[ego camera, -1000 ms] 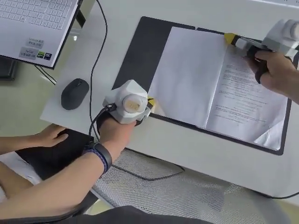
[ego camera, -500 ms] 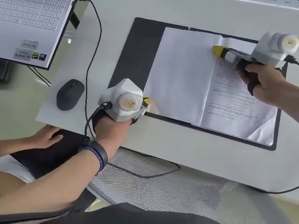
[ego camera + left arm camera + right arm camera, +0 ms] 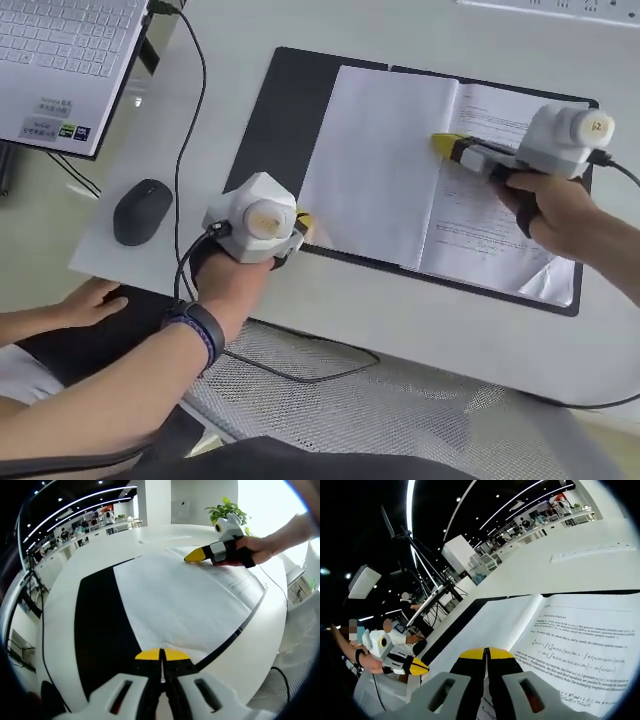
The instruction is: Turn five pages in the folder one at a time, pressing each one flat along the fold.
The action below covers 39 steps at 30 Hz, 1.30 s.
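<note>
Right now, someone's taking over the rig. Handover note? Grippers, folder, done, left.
Left gripper: jaws shut, tips at the near left corner of the turned blank white page.
Right gripper: jaws shut, yellow tips at the upper part of the fold, beside the printed white page.
The flat black folder lies open on the white table.
Done: at least one page lies turned to the left; the count cannot be told.
Left: probably press down along the fold, then turn the remaining pages.

Folder (image 3: 290, 110) open on table (image 3: 400, 320); mouse (image 3: 142, 210) left of it, laptop (image 3: 70, 50) behind mouse; right tool (image 3: 440, 145) on fold (image 3: 428, 215).
</note>
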### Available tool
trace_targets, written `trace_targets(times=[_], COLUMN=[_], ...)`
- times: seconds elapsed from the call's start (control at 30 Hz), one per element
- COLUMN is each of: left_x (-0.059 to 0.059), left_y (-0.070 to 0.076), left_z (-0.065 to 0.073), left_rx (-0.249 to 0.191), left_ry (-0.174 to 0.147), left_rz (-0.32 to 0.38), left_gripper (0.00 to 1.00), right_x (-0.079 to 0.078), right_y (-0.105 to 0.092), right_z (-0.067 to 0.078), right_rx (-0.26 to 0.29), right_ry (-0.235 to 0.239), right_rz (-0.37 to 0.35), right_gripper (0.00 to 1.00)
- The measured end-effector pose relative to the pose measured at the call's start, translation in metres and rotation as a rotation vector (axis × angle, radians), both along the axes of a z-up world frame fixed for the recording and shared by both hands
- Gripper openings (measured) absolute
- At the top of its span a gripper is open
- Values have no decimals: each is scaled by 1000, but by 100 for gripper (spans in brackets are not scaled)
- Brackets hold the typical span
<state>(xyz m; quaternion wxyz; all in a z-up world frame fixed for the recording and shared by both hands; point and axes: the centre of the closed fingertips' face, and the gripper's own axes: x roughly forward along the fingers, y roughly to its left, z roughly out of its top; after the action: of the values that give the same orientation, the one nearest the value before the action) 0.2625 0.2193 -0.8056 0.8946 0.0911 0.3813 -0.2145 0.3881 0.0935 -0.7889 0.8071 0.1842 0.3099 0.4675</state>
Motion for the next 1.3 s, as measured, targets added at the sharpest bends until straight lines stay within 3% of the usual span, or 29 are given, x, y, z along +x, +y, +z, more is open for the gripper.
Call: trace_targets(times=[0.7,1.3], left_x=[1,5], left_y=[0,4], left_z=[0,-12], left_rx=[10,12], left_ry=[-1,-5], left_rz=[-16,-17], left_gripper=[0,0], right_x=[-97,-149], right_y=[6,4], right_z=[2,0], right_rx=[7,20], right_ry=[12,52], right_rz=[124,137], right_gripper=[0,0])
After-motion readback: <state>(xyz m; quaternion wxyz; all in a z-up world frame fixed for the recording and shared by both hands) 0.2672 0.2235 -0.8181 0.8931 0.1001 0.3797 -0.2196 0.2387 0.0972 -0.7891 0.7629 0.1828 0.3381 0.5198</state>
